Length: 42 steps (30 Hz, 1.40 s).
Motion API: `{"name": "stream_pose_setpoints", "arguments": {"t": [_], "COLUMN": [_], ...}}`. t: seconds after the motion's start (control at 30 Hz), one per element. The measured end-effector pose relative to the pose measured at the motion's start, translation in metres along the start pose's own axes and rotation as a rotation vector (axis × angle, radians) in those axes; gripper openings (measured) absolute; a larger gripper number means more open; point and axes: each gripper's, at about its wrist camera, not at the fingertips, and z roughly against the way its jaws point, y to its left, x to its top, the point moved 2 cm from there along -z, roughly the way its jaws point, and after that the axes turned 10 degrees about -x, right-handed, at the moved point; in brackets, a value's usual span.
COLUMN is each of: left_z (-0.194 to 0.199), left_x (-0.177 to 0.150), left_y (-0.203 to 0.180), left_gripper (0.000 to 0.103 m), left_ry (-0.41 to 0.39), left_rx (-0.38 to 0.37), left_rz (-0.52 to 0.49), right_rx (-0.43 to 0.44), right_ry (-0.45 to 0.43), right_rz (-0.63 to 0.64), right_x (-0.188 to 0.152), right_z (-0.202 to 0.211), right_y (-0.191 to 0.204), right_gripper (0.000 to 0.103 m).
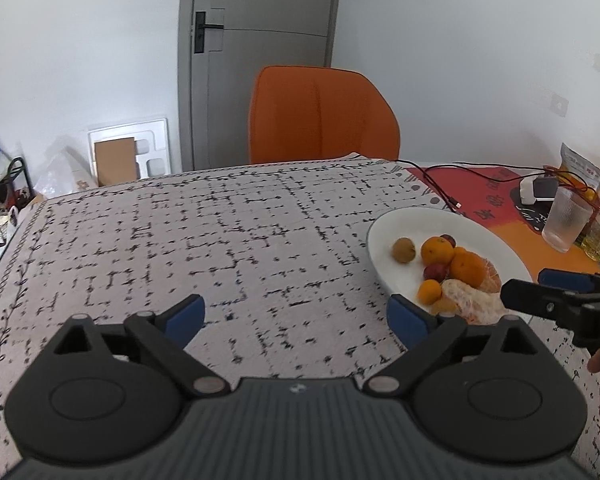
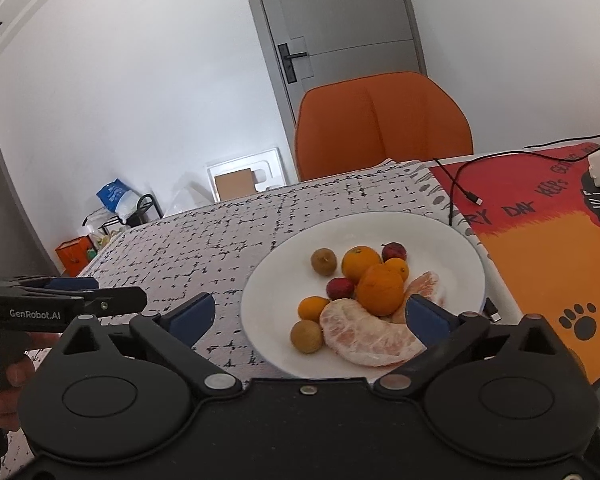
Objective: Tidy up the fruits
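While my right tool [image 2: 310, 314] hangs spread, I'd pinch the seemingly soft, tearable pomelo segment [image 2: 364, 336] just ahead at mid-curve.

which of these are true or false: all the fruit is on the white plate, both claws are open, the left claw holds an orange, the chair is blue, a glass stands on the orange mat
1. All the fruit lies on the white plate. True.
2. The left claw and the right claw are both open. True.
3. The left claw holds an orange. False: it is empty, over the patterned tablecloth.
4. The chair is blue. False: it is orange.
5. A ribbed glass stands on the orange mat. True.
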Motion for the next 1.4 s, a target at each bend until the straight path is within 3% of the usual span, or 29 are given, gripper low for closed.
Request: {"name": "stream_pose_setpoints", "arguments": {"t": [0.93,1.4], "left_z": [0.067,0.092], "left_x": [-0.045,-0.052], "left_y": [0.026,0.028], "left_gripper": [0.098,0.098], "left_ry": [-0.006,-0.014], "left_rx": [0.115,0.143], "left_rz": [0.075,0.079], "right_rx": [0.053,0.077], "right_ry": [0.058,0.034], "right_rz": [0.02,0.04], "right_x": [-0.024,-0.026], "right_z": [0.037,0.055], "right_y": [0.029,0.043], "right_gripper": [0.103,0.103]}}
